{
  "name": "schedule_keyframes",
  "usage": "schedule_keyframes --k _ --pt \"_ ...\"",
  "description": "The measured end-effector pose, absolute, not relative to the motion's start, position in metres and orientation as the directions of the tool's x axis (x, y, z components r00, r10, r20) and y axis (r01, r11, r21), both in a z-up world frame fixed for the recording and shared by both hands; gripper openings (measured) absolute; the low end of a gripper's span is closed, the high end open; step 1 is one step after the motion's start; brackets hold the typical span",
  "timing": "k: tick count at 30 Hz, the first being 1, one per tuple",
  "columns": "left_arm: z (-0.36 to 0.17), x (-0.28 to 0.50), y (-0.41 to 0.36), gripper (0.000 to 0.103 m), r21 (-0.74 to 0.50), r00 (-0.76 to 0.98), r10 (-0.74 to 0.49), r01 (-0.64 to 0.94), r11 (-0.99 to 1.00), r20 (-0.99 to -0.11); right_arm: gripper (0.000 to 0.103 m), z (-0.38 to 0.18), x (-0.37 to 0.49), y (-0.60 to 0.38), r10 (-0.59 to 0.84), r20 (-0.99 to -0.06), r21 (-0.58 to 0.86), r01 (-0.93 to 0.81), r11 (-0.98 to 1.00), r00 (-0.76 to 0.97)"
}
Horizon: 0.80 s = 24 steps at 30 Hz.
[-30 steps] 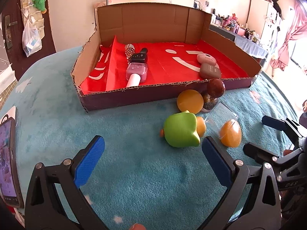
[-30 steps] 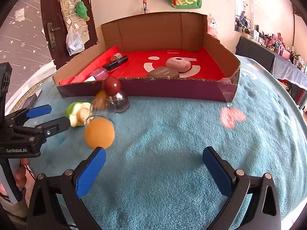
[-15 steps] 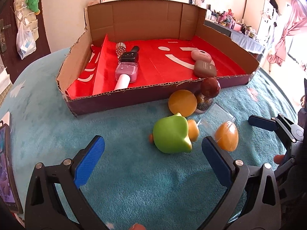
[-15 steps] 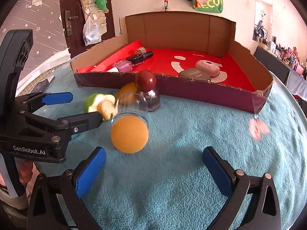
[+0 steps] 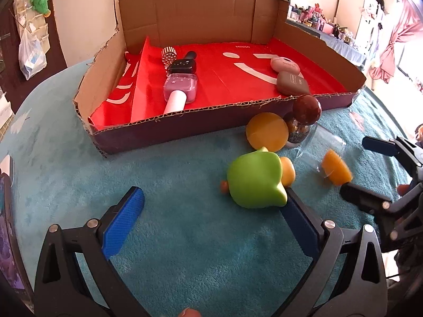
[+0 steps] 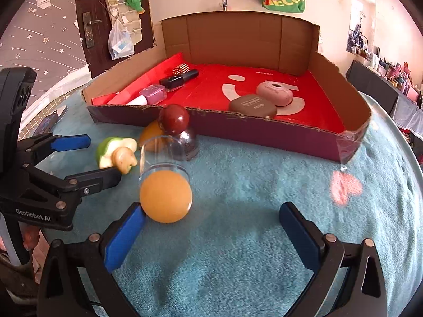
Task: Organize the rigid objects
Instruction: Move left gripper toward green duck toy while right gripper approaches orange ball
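Change, left view: the cardboard box (image 5: 185, 121) and the green toy (image 5: 255, 179) sit larger and closer than half a second ago; the toy now lies right at the tip of the left gripper's right-hand finger, where before a clear gap of blanket showed.
Change, right view: the clear jar with the orange lid (image 6: 165, 185) has come closer than it was half a second ago, its lid now just beside the right gripper's left-hand finger.
Left gripper (image 5: 211, 211): wide open, holding nothing; its right-hand fingertip (image 5: 293, 206) is just beside or touching the green toy, which one I cannot tell.
Right gripper (image 6: 211, 219): wide open, nothing held; its left-hand blue pad (image 6: 127, 235) is next to the orange lid, contact unclear.
Green toy: lying on its side on the teal blanket (image 5: 185, 237), in front of the box's near wall.
Clear jar: on its side on the blanket, lid end pointing away from the box.
Orange disc (image 5: 267, 132): leaning close to the box's near wall, beside the bottle.
Round-capped bottle (image 6: 179, 132): upright against the box's near wall, dark red ball cap on top.
In the box, left end: a pink nail polish bottle (image 5: 179, 89), a black one (image 5: 182, 66) behind it, a studded silver piece (image 5: 168, 54) at the back.
In the box, right part: a pink case (image 6: 275, 93) and a brown case (image 6: 252, 105), touching, near the front wall on the red liner (image 5: 224, 79).
Blanket's left edge: a phone (image 5: 6, 237).
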<state>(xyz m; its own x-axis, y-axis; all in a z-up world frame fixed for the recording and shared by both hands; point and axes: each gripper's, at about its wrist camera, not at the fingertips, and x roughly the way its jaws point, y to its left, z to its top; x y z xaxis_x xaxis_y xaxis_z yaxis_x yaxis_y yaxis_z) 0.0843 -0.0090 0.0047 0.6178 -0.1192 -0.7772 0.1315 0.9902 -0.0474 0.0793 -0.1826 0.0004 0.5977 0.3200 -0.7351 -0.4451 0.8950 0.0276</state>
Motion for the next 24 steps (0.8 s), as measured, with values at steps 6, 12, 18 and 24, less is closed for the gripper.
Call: schedule_keyframes --k 6,12,18,24 --pt "0.006 0.076 0.001 0.103 -0.037 0.623 -0.117 0.14 0.989 -0.773 0.103 0.002 0.086 -0.221 0.231 -0.744 0.004 -0.342 0.94 0.627" --pt "0.01 0.066 -0.007 0.103 -0.083 0.626 -0.189 0.195 0.977 -0.757 0.103 0.0 0.086 -0.214 0.326 -0.736 0.082 -0.399 0.913 0.593" --pt "0.018 0.065 -0.015 0.103 -0.047 0.647 -0.169 0.201 0.978 -0.744 0.103 0.003 0.08 -0.194 0.378 -0.716 0.072 -0.476 0.876 0.587" --pt "0.031 0.056 0.002 0.103 -0.028 0.663 -0.143 0.182 0.983 -0.735 0.103 0.001 0.087 -0.182 0.403 -0.711 0.103 -0.483 0.87 0.575"
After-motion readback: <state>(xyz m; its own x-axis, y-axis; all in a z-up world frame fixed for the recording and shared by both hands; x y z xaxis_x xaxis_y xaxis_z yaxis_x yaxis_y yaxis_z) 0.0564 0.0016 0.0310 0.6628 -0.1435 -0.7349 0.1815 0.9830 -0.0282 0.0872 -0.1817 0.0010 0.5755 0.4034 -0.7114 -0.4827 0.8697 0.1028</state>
